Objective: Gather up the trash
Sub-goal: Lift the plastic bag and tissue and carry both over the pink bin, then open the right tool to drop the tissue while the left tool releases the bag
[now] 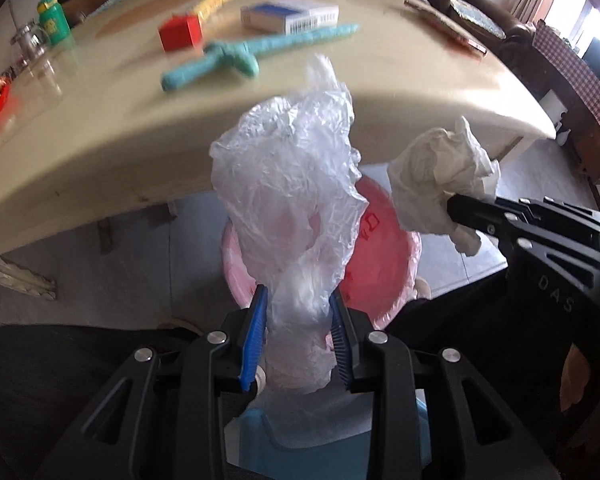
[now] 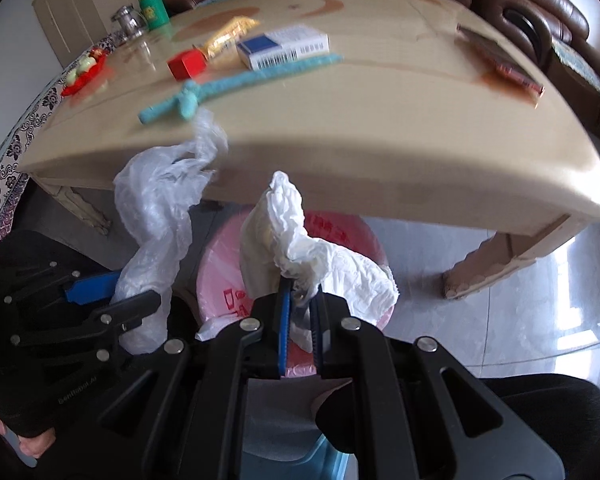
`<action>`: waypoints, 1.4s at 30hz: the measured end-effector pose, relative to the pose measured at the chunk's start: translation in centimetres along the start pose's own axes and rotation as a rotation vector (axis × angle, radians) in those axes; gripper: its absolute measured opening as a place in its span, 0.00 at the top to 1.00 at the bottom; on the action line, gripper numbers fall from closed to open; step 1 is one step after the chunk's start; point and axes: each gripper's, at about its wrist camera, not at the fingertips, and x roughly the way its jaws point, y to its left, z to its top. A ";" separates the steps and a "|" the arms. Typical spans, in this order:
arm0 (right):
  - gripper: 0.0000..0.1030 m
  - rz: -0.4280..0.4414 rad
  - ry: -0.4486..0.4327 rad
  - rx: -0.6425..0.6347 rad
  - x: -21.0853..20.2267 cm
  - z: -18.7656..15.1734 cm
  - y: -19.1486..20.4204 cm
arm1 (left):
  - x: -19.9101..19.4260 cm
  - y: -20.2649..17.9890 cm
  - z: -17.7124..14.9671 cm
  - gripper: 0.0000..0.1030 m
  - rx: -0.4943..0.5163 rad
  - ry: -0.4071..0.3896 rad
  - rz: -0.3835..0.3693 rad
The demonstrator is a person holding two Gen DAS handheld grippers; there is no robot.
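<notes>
Above the pink-lined trash bin (image 1: 384,248), off the near edge of the table (image 1: 400,80), the crumpled clear plastic bag (image 1: 288,184) is pinched low in the left gripper (image 1: 300,336), its jaws clenched on the gathered end so the bulk stands free. Beside it the right gripper (image 2: 300,312) grips a wadded white tissue (image 2: 296,232), jaws nearly closed. Both pieces appear held over the bin ready for dropping. A teal rope (image 1: 236,56), red box (image 1: 180,32) and blue-white carton (image 1: 290,16) lie on the table.
</notes>
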 end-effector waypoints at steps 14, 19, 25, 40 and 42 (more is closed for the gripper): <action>0.90 0.015 0.108 0.024 5.4 -0.5 -1.1 | 5.3 0.3 -0.7 0.71 -0.003 0.129 -0.037; 0.90 0.005 0.130 0.018 7.0 -0.6 -1.4 | 7.2 1.1 -0.4 0.71 -0.022 0.166 -0.027; 0.90 -0.008 0.149 0.005 8.4 -0.7 -1.3 | 9.0 0.5 -0.1 0.71 -0.027 0.208 -0.035; 0.90 -0.025 0.183 -0.025 10.6 -0.7 -0.7 | 12.9 1.5 0.0 0.70 -0.074 0.297 -0.081; 0.90 -0.022 0.189 -0.023 10.9 -0.7 -0.7 | 13.1 1.5 0.1 0.70 -0.075 0.301 -0.079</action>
